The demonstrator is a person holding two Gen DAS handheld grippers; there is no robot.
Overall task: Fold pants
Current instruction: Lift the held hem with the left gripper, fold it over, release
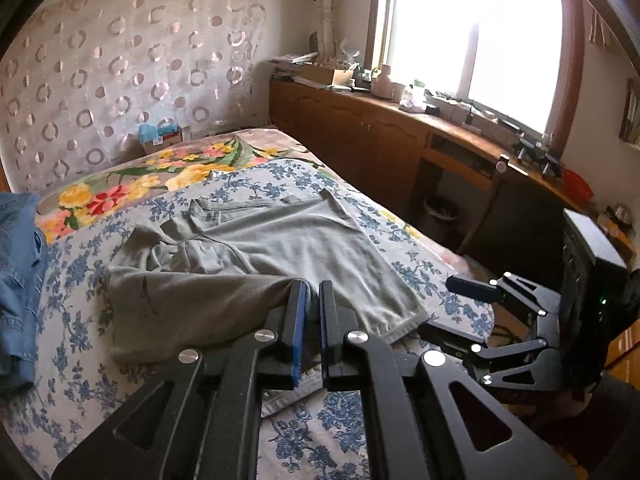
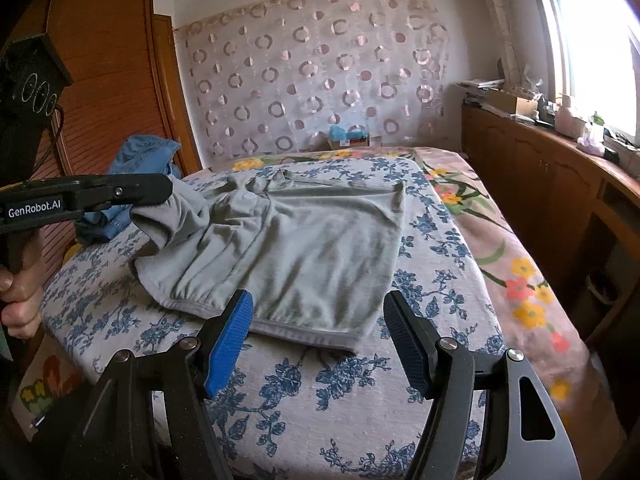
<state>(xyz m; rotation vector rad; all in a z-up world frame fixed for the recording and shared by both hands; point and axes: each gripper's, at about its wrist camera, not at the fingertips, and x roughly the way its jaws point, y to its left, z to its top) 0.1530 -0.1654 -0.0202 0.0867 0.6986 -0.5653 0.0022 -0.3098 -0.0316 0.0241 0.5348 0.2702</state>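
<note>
The left tongs (image 2: 166, 194) are clenched on a fold of the grey pants (image 2: 304, 248), lifting it off the bed (image 2: 400, 420) to carry it over (a fold, I judge). The right tongs (image 2: 318, 340) hang released just before the pants' near hem. Right of the pants, bare bedspread leaves room.

Bright window (image 1: 472, 40), wooden cabinets (image 1: 360, 136) beneath, ring-patterned curtain (image 2: 316, 68), floral bedspread (image 2: 320, 392)
</note>
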